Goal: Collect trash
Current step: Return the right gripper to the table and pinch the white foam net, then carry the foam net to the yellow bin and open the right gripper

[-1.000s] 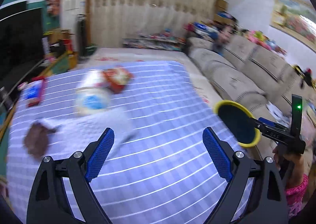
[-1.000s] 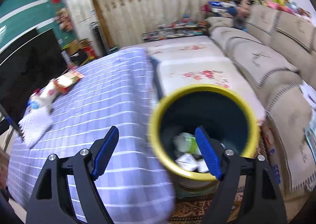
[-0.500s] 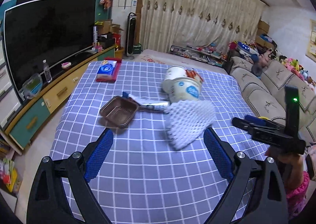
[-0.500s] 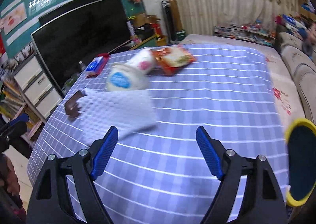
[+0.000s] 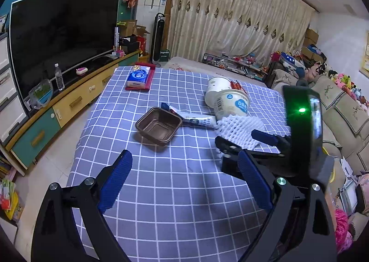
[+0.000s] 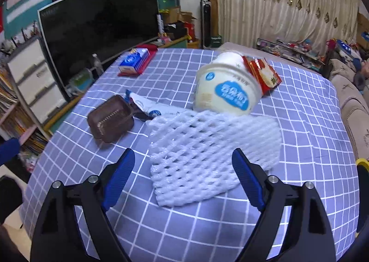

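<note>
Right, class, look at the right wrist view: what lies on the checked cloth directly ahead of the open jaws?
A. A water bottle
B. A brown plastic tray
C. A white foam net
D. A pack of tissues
C: the white foam net lies on the checked cloth straight ahead of the right gripper, between the lines of its open jaws; the brown tray sits off to the left.

the white paper tub [image 6: 227, 91] lying on its side right of frame centre carries a blue cloud-shaped label with white chinese characters, too blurred to read. print on the blue tissue pack [image 5: 137, 76] and the white wrapper [image 5: 198, 121] is illegible.
</note>
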A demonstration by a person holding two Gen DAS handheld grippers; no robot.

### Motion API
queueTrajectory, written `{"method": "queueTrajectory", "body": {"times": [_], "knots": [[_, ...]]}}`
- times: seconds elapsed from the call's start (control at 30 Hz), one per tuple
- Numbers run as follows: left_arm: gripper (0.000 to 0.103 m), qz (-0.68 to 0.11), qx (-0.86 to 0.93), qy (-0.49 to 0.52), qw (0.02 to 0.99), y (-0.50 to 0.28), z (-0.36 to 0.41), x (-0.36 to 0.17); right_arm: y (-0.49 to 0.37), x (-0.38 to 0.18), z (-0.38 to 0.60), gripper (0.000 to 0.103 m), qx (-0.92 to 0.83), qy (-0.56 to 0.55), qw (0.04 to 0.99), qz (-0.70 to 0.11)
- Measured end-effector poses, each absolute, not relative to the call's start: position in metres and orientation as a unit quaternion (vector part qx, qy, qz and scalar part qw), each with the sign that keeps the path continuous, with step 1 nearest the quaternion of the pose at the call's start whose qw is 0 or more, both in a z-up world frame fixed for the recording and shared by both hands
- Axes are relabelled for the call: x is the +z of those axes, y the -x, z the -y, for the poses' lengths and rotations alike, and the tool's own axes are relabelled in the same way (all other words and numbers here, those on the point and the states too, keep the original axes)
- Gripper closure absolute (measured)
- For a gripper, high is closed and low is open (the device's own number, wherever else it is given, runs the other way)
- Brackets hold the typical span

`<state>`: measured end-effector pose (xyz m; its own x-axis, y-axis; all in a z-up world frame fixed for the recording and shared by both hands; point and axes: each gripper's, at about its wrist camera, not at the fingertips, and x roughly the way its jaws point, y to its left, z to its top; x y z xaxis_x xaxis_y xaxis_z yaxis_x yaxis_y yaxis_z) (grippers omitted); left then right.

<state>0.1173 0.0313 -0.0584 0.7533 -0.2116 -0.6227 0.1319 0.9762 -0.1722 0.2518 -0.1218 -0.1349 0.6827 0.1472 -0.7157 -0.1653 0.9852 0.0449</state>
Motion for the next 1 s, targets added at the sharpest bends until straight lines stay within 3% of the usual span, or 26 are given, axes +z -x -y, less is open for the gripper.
{"method": "queueTrajectory", "body": {"times": [0.27, 0.4, 0.47, 0.53, 0.57, 1.0], "knots": [[0.012, -0.344, -0.101, 0.060, 0.931, -0.114, -0.032, -0.062, -0.264, -0.151, 0.097, 0.022, 0.036, 0.069, 0.914, -0.399], [0.012, -0.347, -0.101, 0.061, 0.931, -0.113, -0.033, -0.065, -0.269, -0.154, 0.106, 0.046, 0.031, 0.066, 0.911, -0.406], [0.012, -0.350, -0.101, 0.064, 0.929, -0.115, -0.035, -0.067, -0.265, -0.151, 0.115, 0.062, 0.033, 0.061, 0.912, -0.404], [0.012, -0.353, -0.102, 0.067, 0.928, -0.116, -0.034, -0.069, -0.259, -0.146, 0.124, 0.087, 0.037, 0.055, 0.915, -0.398], [0.012, -0.354, -0.103, 0.068, 0.927, -0.117, -0.034, -0.069, -0.254, -0.144, 0.129, 0.090, 0.042, 0.050, 0.916, -0.396], [0.012, -0.365, -0.124, 0.059, 0.921, -0.124, -0.010, -0.081, -0.182, -0.098, 0.235, 0.095, 0.069, -0.019, 0.933, -0.353]]}}
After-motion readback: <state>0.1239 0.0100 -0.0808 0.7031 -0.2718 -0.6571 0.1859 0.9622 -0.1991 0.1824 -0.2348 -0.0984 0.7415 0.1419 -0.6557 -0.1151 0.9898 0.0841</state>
